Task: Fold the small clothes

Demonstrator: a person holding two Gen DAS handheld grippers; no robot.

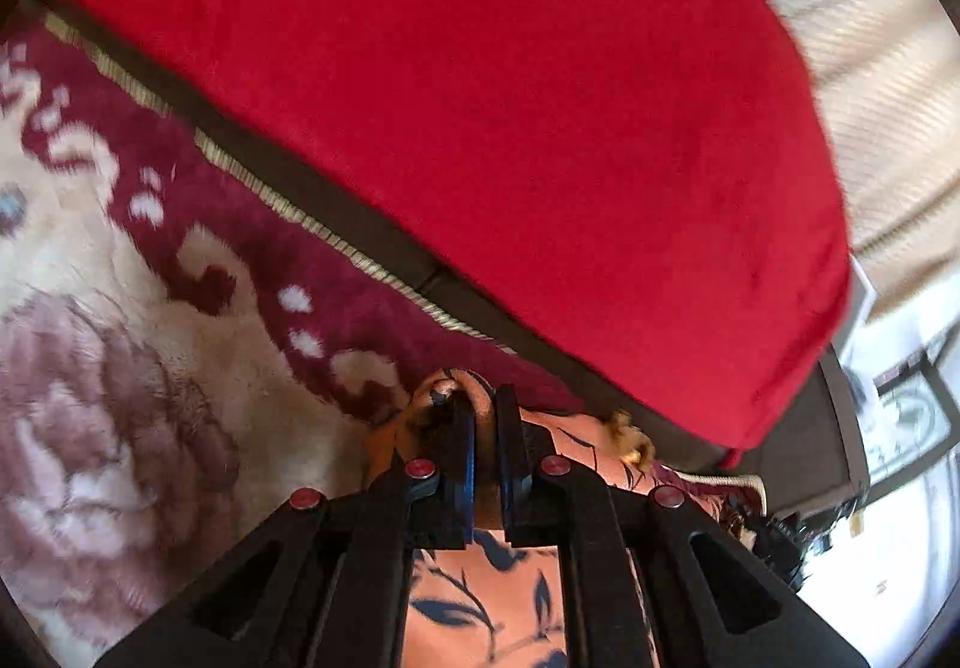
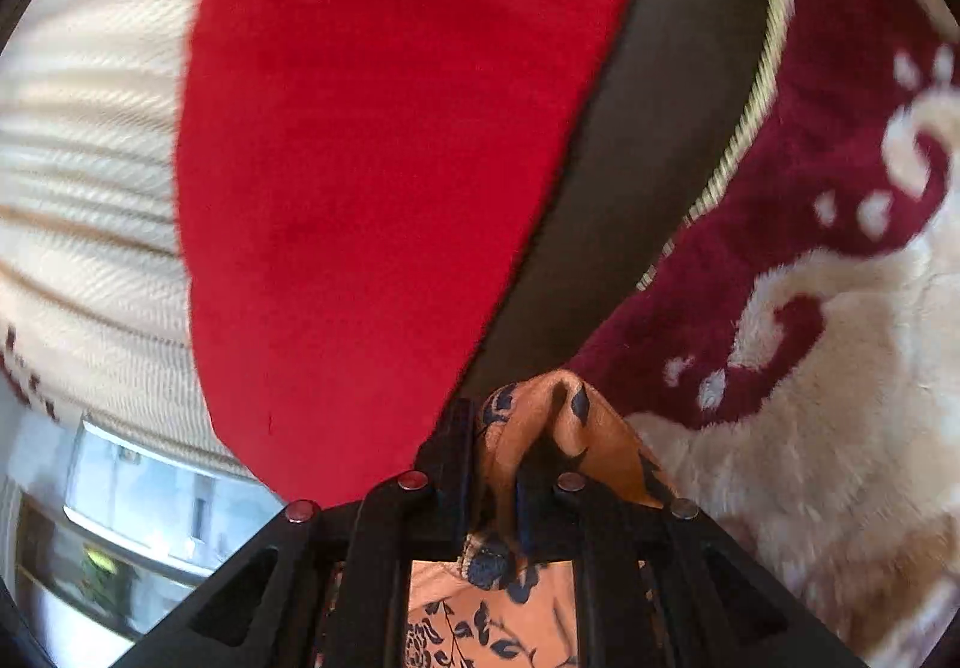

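- The orange floral garment (image 1: 480,596) hangs between the two tools, each one pinching a bunched corner of it. In both wrist views the cloth runs from the fingertips down to 6 o'clock, under the tool body. Its full long axis cannot be told, since only these strips show.
- In the left wrist view the left gripper (image 1: 483,398) has its jaws nearly together, clamped on a fold of the garment that pokes out at the tips, toward 12 o'clock.
- In the right wrist view the right gripper (image 2: 498,416) is likewise closed on the garment (image 2: 558,428), whose peaked fold rises past the tips and drapes toward 4 o'clock over the right-hand finger.
- Both tools point forward at a red cushion (image 1: 480,98), which fills the upper middle of each view (image 2: 372,158).
- A maroon-and-cream blanket (image 1: 120,308) lies at 9 o'clock of the left view and at 3 o'clock of the right view (image 2: 840,308).
- A cream ribbed fabric (image 2: 78,158) sits at 9 o'clock in the right view, beside the cushion.
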